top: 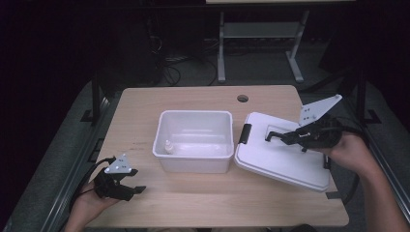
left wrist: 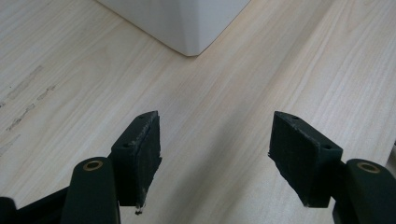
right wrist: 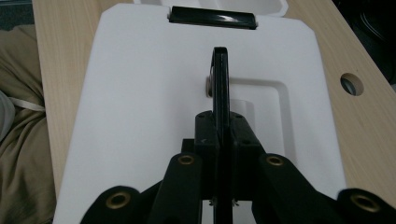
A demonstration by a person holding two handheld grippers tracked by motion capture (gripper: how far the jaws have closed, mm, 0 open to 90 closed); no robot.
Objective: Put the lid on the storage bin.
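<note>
right gripper [right wrist: 219, 135] hiding lid handle [right wrist: 219, 70], lid [right wrist: 140, 93] edge cropped

The left tool [top: 126, 186] rests low with jaws spread wide, while the right tool [top: 270, 137] is clamped tight.

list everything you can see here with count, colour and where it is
storage box: 1, white, open, middle of the table
small bottle: 1, whitish, inside the box at its front left corner
lid: 1, white with black latches, tilted, right of the box
lid handle: 1, black, raised from the lid's recess
table: 1, light wood, with a round cable hole near its far edge
desk frame: 1, white, on the floor beyond the table
left gripper: 1, black, open, over the table's front left
right gripper: 1, black, shut on the lid handle
</note>
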